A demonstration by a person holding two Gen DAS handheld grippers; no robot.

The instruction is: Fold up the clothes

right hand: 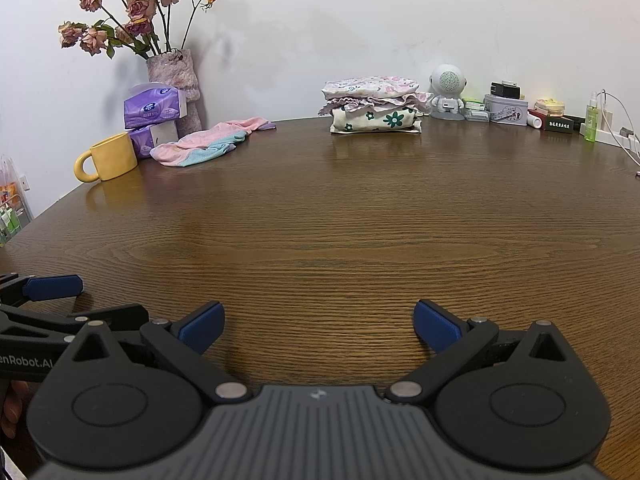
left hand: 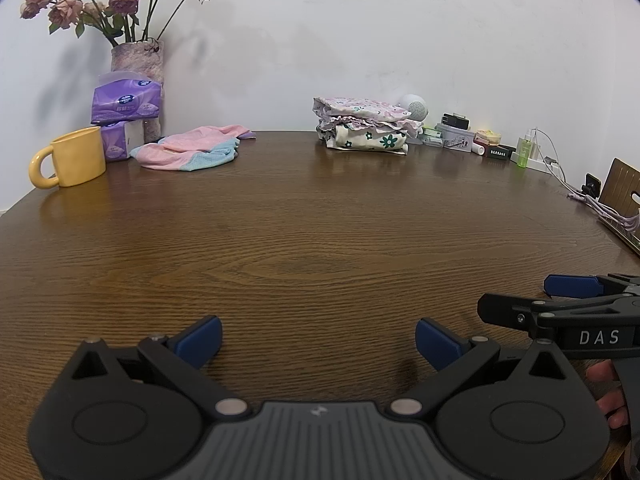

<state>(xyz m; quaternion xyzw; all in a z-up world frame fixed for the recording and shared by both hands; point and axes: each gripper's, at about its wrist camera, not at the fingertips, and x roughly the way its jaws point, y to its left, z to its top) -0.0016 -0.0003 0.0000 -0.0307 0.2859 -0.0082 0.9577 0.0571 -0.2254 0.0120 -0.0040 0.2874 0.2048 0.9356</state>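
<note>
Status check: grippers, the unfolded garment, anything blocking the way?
Left gripper and right gripper open, empty. Pink-and-blue garment crumpled, far left, untouched. Yellow mug beside it; bare table between.

Each hand-held gripper was the same build. The left hand-held gripper (left hand: 318, 340) had a ribbed grey housing with a small pale logo at its middle, flanked by two round black discs with raised rings. Black linkage arms ran from silver pivot pins to short blue fingertips (left hand: 200, 339). The right hand-held gripper (right hand: 318, 324) matched it, with the same grey ribbing, silver pins and blue fingertips (right hand: 436, 325). Seen side-on, its black body bore white letters reading "DAS", and the left one's side read "enRobot.AI". Bare fingers (left hand: 606, 394) wrapped a handle.
</note>
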